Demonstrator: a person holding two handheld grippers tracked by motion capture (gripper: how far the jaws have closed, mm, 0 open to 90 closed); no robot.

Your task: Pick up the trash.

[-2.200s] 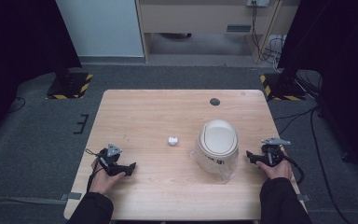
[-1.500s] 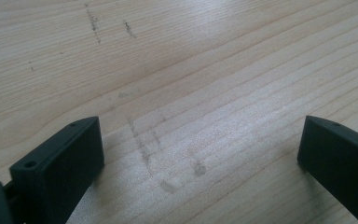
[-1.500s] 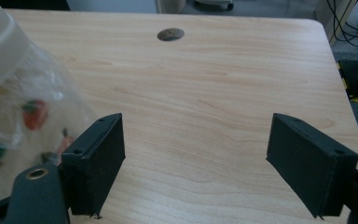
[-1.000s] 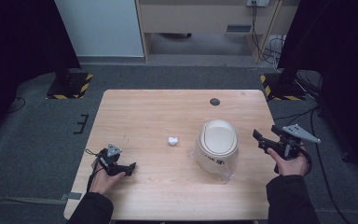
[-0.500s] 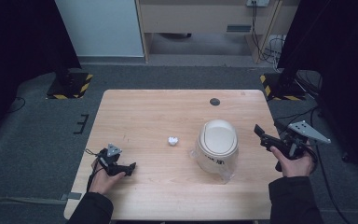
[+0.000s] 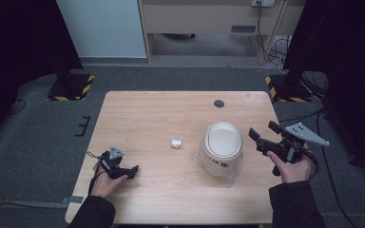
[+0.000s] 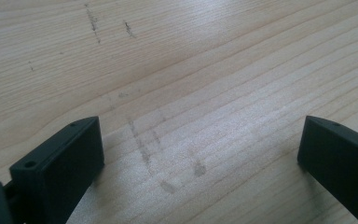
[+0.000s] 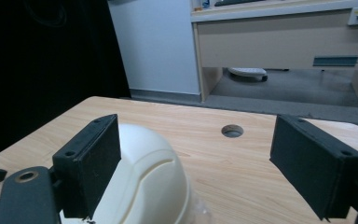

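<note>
Evidently the right gripper [image 6: 261,136], jaws apart and just closing slightly on nothing, is raised beside the white helmet [image 6: 222,142] near the worktop's [image 6: 161,114] right edge to approach it, while the left gripper [image 6: 132,170] rests open and empty.

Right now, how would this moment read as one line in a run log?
right gripper: open, raised beside white helmet, empty | left gripper: open, low on table | paper ball: untouched

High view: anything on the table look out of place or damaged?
Little stands out. The cream dome-shaped plastic helmet sits on crumpled clear plastic wrap, and a small white crumpled scrap lies loose beside it on the wooden table.
</note>
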